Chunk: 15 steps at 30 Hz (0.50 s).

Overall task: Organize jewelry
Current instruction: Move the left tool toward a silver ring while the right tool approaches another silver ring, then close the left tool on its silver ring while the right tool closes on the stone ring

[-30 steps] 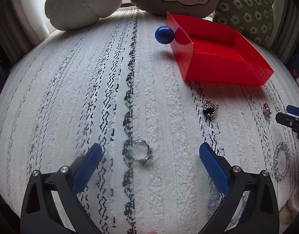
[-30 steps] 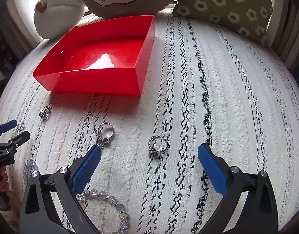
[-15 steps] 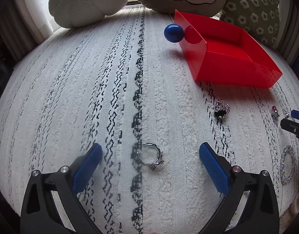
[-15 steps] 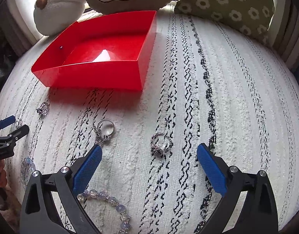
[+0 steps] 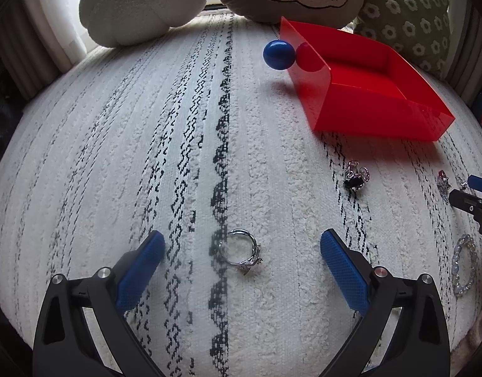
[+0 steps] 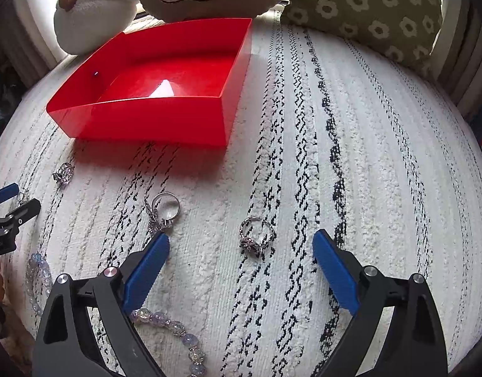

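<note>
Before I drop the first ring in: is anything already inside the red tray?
In the right wrist view the red tray floor shows only glare, no jewelry. Its near wall hides the front strip of the floor. The rings still lie on the blanket.

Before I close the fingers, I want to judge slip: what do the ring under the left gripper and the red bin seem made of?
Ring: looks like polished silver-toned metal, going by its bright glints; the actual alloy is unclear. Red bin: probably glossy, slightly translucent plastic, with a sharp highlight on its floor.
</note>
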Each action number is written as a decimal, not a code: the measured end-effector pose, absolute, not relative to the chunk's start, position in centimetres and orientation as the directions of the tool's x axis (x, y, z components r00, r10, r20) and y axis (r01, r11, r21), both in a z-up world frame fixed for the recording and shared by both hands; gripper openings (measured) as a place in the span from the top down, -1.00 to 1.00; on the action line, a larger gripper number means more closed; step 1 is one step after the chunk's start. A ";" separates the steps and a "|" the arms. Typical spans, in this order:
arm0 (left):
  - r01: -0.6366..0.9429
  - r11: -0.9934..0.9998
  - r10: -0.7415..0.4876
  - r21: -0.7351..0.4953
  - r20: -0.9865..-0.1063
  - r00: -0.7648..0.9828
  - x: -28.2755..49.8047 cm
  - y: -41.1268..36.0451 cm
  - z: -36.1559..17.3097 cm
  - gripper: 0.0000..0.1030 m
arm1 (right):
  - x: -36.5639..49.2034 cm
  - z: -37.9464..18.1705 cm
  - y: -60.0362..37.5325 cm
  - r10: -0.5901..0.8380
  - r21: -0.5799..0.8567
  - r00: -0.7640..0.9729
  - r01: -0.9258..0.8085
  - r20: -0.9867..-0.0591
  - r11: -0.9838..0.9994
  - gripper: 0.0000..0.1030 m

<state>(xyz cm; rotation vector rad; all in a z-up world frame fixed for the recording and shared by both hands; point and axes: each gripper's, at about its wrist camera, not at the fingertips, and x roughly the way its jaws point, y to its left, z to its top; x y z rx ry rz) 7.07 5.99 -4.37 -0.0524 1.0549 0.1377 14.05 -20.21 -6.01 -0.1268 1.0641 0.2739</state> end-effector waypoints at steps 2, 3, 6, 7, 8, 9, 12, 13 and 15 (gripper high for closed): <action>-0.136 0.990 0.090 0.026 -0.870 0.486 7.1 5.9 -4.4 -0.84 | 14.1 -5.9 -20.4 0.164 0.036 0.461 -0.274 -0.872 0.961 -0.66; -0.133 0.991 0.091 0.029 -0.870 0.485 7.1 5.9 -4.3 -0.84 | 14.2 -5.9 -20.5 0.162 0.034 0.463 -0.271 -0.871 0.962 -0.62; -0.131 0.991 0.096 0.036 -0.868 0.487 7.2 5.8 -4.3 -0.84 | 14.3 -5.8 -20.7 0.156 0.028 0.470 -0.268 -0.869 0.963 -0.56; -0.128 0.991 0.096 0.038 -0.867 0.489 7.2 5.8 -4.3 -0.82 | 14.3 -5.9 -20.6 0.151 0.022 0.471 -0.269 -0.869 0.963 -0.55; -0.123 0.992 0.092 0.035 -0.866 0.492 7.1 5.7 -4.2 -0.75 | 14.3 -5.9 -20.6 0.148 0.017 0.473 -0.270 -0.868 0.963 -0.54; -0.117 0.993 0.086 0.032 -0.865 0.495 7.1 5.6 -4.2 -0.72 | 14.2 -5.9 -20.6 0.147 0.015 0.475 -0.270 -0.868 0.963 -0.54; -0.099 0.995 0.074 0.027 -0.861 0.503 7.1 5.3 -4.0 -0.55 | 14.1 -5.9 -20.7 0.146 0.014 0.479 -0.268 -0.866 0.963 -0.51; -0.096 0.995 0.077 0.033 -0.860 0.504 7.1 5.3 -4.0 -0.54 | 14.1 -5.9 -20.7 0.145 0.013 0.480 -0.268 -0.865 0.963 -0.50; -0.093 0.995 0.078 0.035 -0.859 0.506 7.1 5.2 -4.0 -0.53 | 14.0 -5.9 -20.6 0.143 0.009 0.483 -0.268 -0.864 0.963 -0.49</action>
